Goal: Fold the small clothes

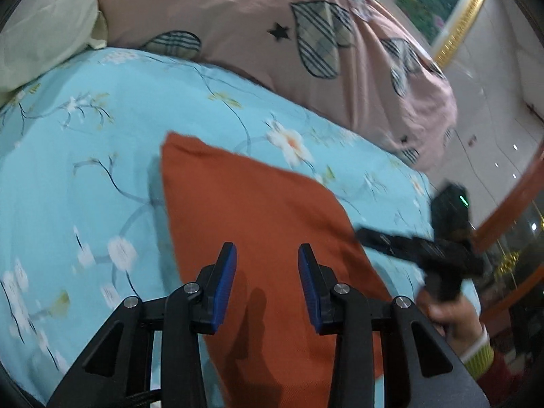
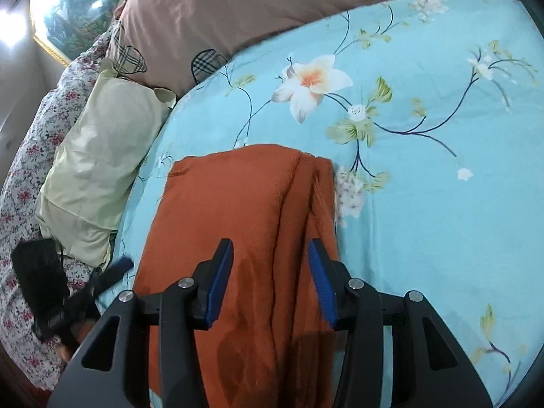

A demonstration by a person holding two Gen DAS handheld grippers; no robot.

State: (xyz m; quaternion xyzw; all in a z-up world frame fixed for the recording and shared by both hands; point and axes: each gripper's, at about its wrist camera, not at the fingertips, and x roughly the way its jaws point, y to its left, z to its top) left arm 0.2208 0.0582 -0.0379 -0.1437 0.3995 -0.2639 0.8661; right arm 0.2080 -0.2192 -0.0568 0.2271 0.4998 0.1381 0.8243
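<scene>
Rust-orange garment (image 2: 238, 238) lies lengthwise on bed (image 2: 425, 170), centre-frame under right gripper (image 2: 271, 255); left gripper (image 1: 267, 260) equally near, both released.

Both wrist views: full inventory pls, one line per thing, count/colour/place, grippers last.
orange garment: 1, rust orange, lying folded on the sheet, under both grippers
bed sheet: 1, light blue with white flowers, covering the bed
pink quilt: 1, dusty pink with plaid hearts and black stars, bunched at the far side of the bed
cream pillow: 1, pale yellow-cream, at the sheet's edge beside the quilt
floral cover: 1, white with small red flowers, beyond the pillow
framed picture: 1, green scene in a gold frame, on the wall
left gripper: 1, black with blue pads, open, above the garment
right gripper: 1, black with blue pads, open, above the garment
</scene>
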